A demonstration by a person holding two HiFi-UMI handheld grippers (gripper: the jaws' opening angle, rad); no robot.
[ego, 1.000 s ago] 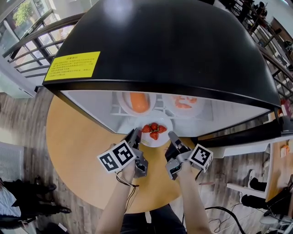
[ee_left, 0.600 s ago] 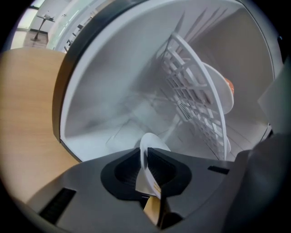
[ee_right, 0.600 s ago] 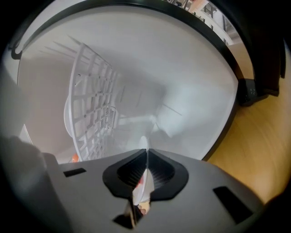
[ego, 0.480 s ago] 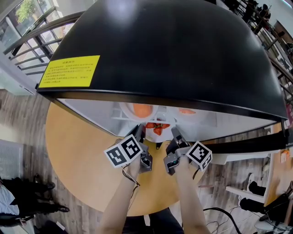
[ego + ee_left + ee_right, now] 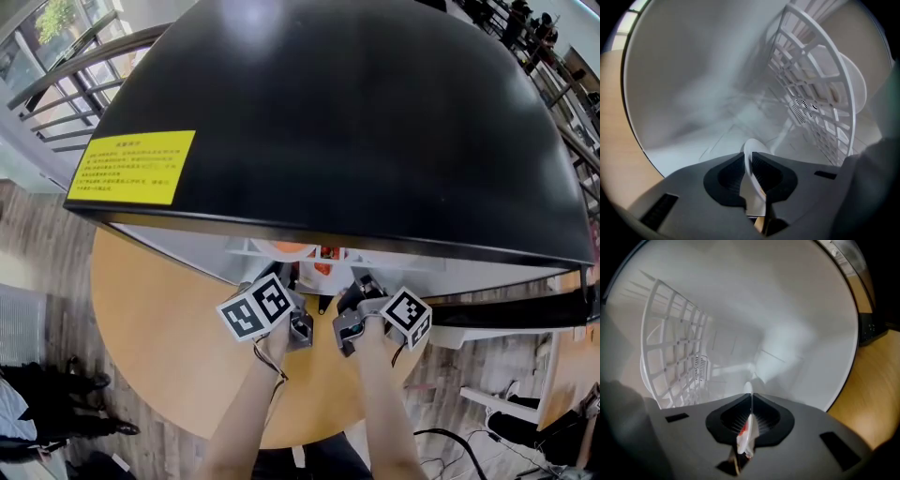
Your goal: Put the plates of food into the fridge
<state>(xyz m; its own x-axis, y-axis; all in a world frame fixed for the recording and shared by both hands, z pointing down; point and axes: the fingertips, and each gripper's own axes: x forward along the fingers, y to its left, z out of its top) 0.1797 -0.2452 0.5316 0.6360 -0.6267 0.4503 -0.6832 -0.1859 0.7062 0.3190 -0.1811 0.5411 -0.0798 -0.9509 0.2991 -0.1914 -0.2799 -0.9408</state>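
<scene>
A white plate of strawberries sits inside the open fridge, almost hidden under the black fridge top. My left gripper is shut on the plate's left rim. My right gripper is shut on the right rim, with red strawberry showing beside the pads. Both jaw pairs reach into the white fridge interior, the left gripper and the right gripper each beside the white wire shelf. A plate of orange food lies further in.
The fridge stands on a round wooden table and carries a yellow label on top. Its black door hangs open to the right. The wire shelf and white walls lie close around both grippers. Another white plate rests behind the shelf.
Both grippers have moved forward into the fridge opening with the strawberry plate. The plate, fully visible before, is now mostly hidden under the fridge top.
</scene>
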